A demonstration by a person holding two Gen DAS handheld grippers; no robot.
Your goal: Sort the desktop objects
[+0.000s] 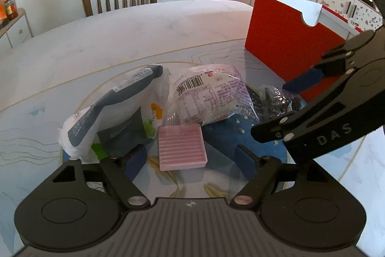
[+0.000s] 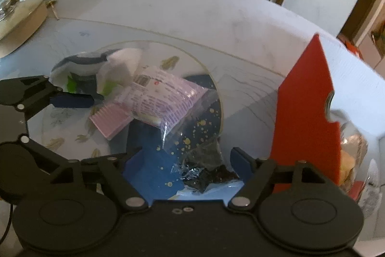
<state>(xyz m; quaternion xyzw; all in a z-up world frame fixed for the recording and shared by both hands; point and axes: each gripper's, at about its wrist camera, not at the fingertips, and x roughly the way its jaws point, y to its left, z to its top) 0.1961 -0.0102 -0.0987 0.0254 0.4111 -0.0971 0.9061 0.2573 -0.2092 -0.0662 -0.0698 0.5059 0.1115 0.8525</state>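
At the lower left of the left wrist view lies a white and grey-blue pouch [image 1: 113, 110], leaning against a clear packet with purple print and a barcode [image 1: 211, 95] at the centre. Just below both, a pink ribbed block [image 1: 181, 147] lies flat on the glass turntable [image 1: 41, 127], between the spread blue pads of the left gripper [image 1: 192, 160], whose jaws stand released and touch nothing. Right of the purple-print packet sits a clear bag of dark contents [image 1: 276, 98], and beyond it a red box [image 1: 288, 45] stands upright in the upper right. The right gripper [image 1: 284, 112] enters from the right edge of that view, one blue pad over the dark bag.

Across the right wrist view, the left gripper's blue finger [image 2: 72, 99] shows at the left, near the pouch [image 2: 96, 66] and the pink block [image 2: 110, 119]. The purple-print packet [image 2: 163, 93] lies at the centre. Lower centre, the dark bag [image 2: 204, 170] rests between the parted pads of the right gripper [image 2: 190, 164], jaws released, no contact seen. The red box [image 2: 305, 112] fills the right side.
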